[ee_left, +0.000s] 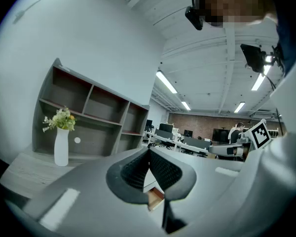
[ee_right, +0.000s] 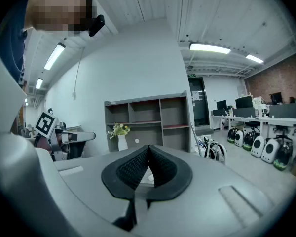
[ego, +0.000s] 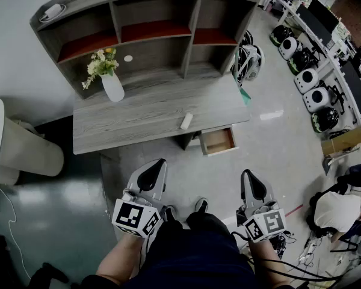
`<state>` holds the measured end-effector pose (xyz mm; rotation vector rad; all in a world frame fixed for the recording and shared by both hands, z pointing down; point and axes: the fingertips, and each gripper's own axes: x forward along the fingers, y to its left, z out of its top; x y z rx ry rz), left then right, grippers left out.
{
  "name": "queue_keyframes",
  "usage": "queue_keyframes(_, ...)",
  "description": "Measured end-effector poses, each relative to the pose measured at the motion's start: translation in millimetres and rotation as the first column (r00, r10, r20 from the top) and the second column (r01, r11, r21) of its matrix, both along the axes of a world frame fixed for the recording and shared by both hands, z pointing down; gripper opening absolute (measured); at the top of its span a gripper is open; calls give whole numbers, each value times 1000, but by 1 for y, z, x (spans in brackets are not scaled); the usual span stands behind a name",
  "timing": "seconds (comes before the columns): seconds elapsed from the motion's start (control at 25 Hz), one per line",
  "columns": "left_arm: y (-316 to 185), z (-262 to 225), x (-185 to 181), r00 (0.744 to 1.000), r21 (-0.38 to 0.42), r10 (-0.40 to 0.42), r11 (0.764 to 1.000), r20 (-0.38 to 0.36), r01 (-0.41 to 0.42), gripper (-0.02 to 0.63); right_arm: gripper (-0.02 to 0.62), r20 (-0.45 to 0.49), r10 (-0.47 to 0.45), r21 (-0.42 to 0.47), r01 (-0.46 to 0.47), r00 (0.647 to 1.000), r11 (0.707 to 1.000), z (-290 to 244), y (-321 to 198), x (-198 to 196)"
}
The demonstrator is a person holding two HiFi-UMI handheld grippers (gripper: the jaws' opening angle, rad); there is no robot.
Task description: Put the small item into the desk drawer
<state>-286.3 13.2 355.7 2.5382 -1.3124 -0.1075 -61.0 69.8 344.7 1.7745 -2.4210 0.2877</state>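
Observation:
A small white item (ego: 186,121) lies near the front edge of the grey wooden desk (ego: 144,110). Under the desk's right end a drawer (ego: 217,141) stands pulled open, its wooden inside showing. Both grippers hang in front of the person, well short of the desk. The left gripper (ego: 159,164) is shut with nothing in it; its pads meet in the left gripper view (ee_left: 149,152). My right gripper (ego: 248,176) is likewise shut and empty (ee_right: 148,150). Through the left jaws a corner of the open drawer (ee_left: 155,197) shows.
A white vase with flowers (ego: 111,84) stands on the desk's left part below a shelf unit (ego: 150,23). A white bin (ego: 12,143) is at the left. Round robot units (ego: 316,98) line the right side, and a seated person (ego: 340,212) is at lower right.

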Motion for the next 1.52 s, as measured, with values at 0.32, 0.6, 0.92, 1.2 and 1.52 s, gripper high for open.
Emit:
queue_keyframes(0.32, 31, -7, -37, 993, 15, -101, 995, 55, 100, 5, 6, 4, -50, 21, 50, 999, 999, -9, 15, -26)
queue_keyframes(0.6, 49, -2, -24, 988, -10, -127, 992, 86, 129, 5, 6, 59, -71, 45, 69, 996, 997, -1, 23, -13)
queue_keyframes(0.92, 60, -14, 11, 979, 5, -151, 988, 138, 152, 5, 6, 115, -109, 82, 99, 987, 992, -1, 26, 18)
queue_keyframes(1.2, 70, -17, 49, 970, 2, -175, 984, 169, 178, 5, 6, 153, -158, 92, 145, 976, 985, 3, 19, 46)
queue_keyframes(1.52, 65, -19, 60, 955, 3, -225, 973, 194, 229, 5, 6, 156, -198, 74, 189, 968, 979, 8, 3, 60)
